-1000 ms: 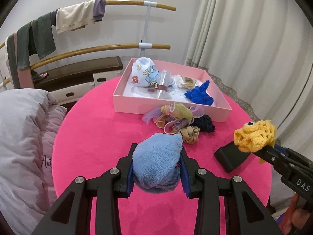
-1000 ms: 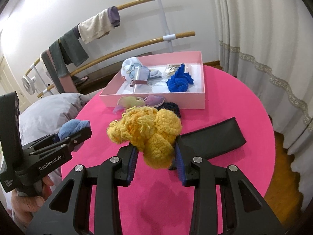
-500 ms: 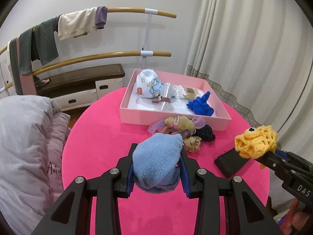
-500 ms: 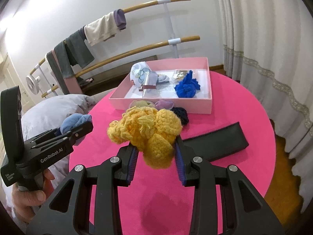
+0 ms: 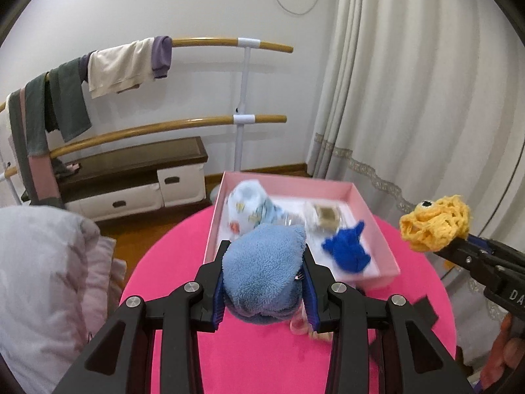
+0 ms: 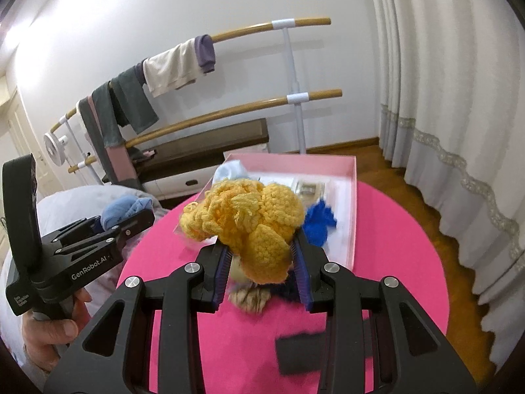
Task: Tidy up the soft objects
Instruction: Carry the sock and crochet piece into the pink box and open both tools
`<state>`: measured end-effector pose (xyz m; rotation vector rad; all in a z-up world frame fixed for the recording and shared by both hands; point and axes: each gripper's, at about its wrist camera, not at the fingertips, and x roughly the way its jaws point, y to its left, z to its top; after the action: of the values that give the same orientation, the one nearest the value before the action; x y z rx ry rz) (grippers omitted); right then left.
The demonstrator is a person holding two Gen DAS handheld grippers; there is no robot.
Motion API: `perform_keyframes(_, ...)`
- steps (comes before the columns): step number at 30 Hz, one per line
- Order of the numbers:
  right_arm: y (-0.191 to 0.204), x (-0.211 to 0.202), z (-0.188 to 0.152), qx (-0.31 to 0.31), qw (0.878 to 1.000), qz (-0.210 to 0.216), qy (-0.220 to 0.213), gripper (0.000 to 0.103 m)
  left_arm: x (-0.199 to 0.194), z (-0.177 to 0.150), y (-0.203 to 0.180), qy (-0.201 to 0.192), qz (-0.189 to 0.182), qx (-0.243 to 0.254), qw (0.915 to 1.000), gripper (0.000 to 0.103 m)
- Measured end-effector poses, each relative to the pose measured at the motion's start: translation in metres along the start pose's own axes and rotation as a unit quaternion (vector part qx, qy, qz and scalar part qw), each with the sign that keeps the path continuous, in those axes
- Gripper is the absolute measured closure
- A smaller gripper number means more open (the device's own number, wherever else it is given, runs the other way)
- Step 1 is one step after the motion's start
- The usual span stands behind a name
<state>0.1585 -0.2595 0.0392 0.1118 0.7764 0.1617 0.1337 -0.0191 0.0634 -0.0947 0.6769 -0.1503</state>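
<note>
My left gripper is shut on a light blue fleece item, held above the pink round table just before the pink box. It also shows in the right wrist view. My right gripper is shut on a yellow crocheted toy, which also shows in the left wrist view, raised to the right of the box. Inside the box lie a dark blue soft piece, a white printed cloth and a small clear packet.
Beige and dark soft pieces lie on the table under my right gripper. A black flat pouch lies nearer. A grey quilt is at the left. A clothes rack, low cabinet and curtains stand behind.
Both grippers have risen and moved forward toward the pink box with their loads. The loose pieces on the table now sit under and behind the fingers.
</note>
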Motion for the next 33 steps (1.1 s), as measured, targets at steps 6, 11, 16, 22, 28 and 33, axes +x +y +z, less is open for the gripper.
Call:
perform_keyframes(6,-0.023,0.041,0.035,0.012,1.000,-0.009,0.017,0.071,0.058,0.046,-0.008,0.010,-0.010,0.008,0.9999,0.068)
perform_keyframes(11,-0.048,0.077,0.058,0.031,0.999,-0.017,0.036,0.071,0.120,0.079,-0.018,0.032,-0.015,0.017,0.9992,0.068)
perform_keyframes(16,-0.068,0.117,0.077,0.041,0.997,-0.025,0.059,0.071,0.190,0.110,-0.026,0.064,-0.024,0.016,0.9975,0.068)
perform_keyframes(22,-0.087,0.153,0.087,0.058,0.995,-0.030,0.080,0.070,0.273,0.149,-0.037,0.096,-0.024,0.016,0.9950,0.068)
perform_keyframes(28,-0.099,0.178,0.091,0.069,0.992,-0.034,0.096,0.070,0.324,0.179,-0.044,0.110,-0.025,0.018,0.9935,0.065)
perform_keyframes(33,-0.107,0.194,0.091,0.083,0.990,-0.034,0.108,0.059,0.342,0.189,-0.043,0.108,-0.016,0.023,0.9937,0.022)
